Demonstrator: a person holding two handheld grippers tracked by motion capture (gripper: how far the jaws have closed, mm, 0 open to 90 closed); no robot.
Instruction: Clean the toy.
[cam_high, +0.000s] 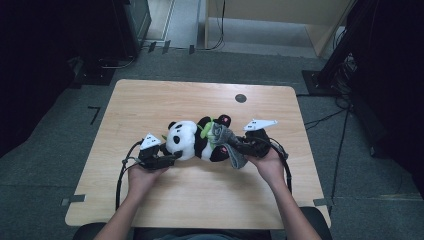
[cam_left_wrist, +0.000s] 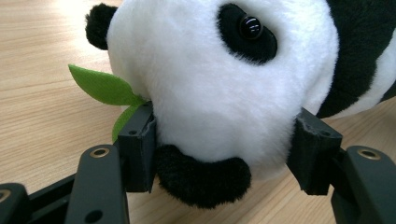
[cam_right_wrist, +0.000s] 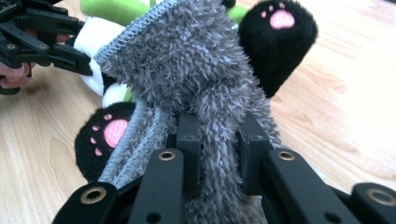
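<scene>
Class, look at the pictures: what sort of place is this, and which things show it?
Probably a lab or recording room: a lone light wooden table on grey carpet, dark equipment racks, and loose black cables trailing across the floor.

Likely lab: grey carpet (cam_high: 45, 130), floor cables (cam_high: 327, 117), dark equipment racks (cam_high: 132, 25).
</scene>
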